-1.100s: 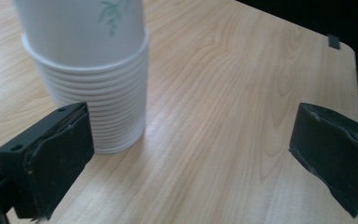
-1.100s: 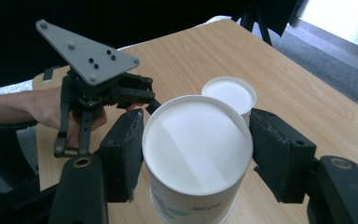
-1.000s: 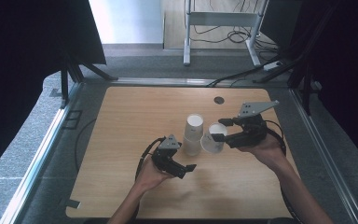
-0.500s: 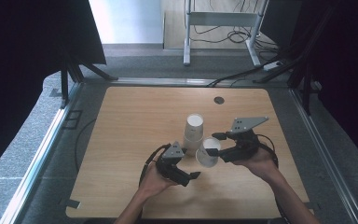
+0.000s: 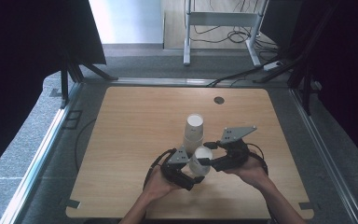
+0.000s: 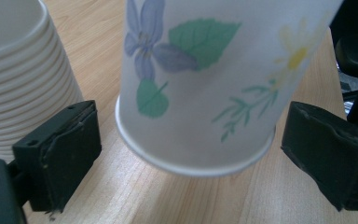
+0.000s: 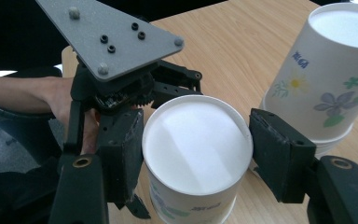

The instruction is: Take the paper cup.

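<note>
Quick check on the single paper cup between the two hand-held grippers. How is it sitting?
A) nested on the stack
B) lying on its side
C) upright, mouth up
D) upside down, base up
D: the single paper cup shows its closed white base facing up between the right hand-held gripper jaws, its rolled rim hangs lowest in the left gripper view, and it stands apart from the stack of cups.

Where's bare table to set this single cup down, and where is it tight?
Bare wood lies left of the cup stack out to the table edge, and behind the stack up to the round dark spot. It is tight near the front: the single cup sits between the left gripper, the right gripper and the stack.
</note>
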